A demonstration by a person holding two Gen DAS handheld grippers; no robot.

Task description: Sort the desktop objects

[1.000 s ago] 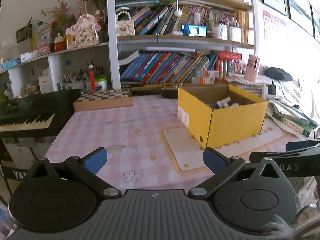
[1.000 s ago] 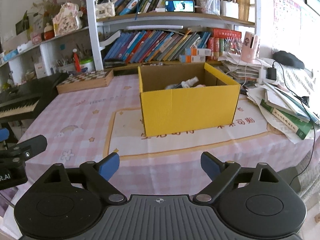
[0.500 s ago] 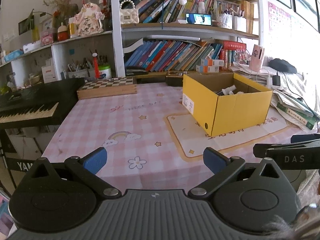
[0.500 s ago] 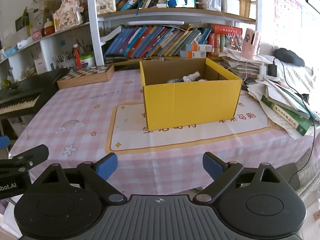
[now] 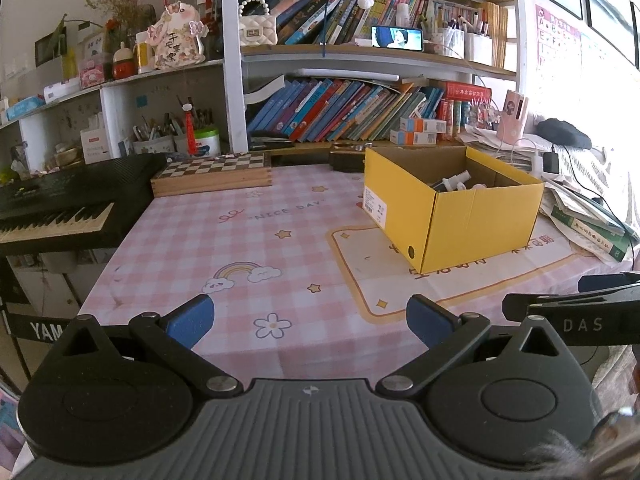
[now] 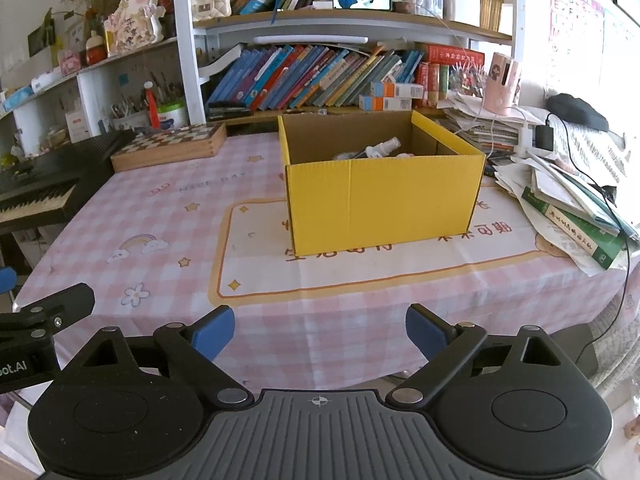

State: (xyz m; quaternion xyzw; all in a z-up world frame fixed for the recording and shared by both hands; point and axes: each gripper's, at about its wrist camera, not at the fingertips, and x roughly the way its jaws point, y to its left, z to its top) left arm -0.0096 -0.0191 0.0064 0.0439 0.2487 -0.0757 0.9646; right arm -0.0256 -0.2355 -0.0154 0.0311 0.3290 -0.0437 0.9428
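A yellow cardboard box [image 5: 480, 220] [image 6: 384, 200] stands open on the pink checked tablecloth [image 5: 248, 232] [image 6: 160, 216]. Inside it lie a white spray bottle [image 6: 382, 147] [image 5: 456, 180] and other small items, mostly hidden by the box walls. My left gripper [image 5: 310, 316] is open and empty, held back over the table's near edge. My right gripper [image 6: 320, 326] is open and empty, also near the front edge, well short of the box. Each gripper shows at the edge of the other's view.
A wooden chessboard box [image 5: 212, 174] lies at the back left. A black keyboard [image 5: 56, 208] stands to the left of the table. Stacked books and papers [image 6: 572, 208] crowd the right edge, with a charger and cable [image 6: 544, 136]. Bookshelves [image 6: 320, 72] rise behind.
Both grippers have drawn back and risen from the table, so the box and cloth look farther away. Both stay open and empty.
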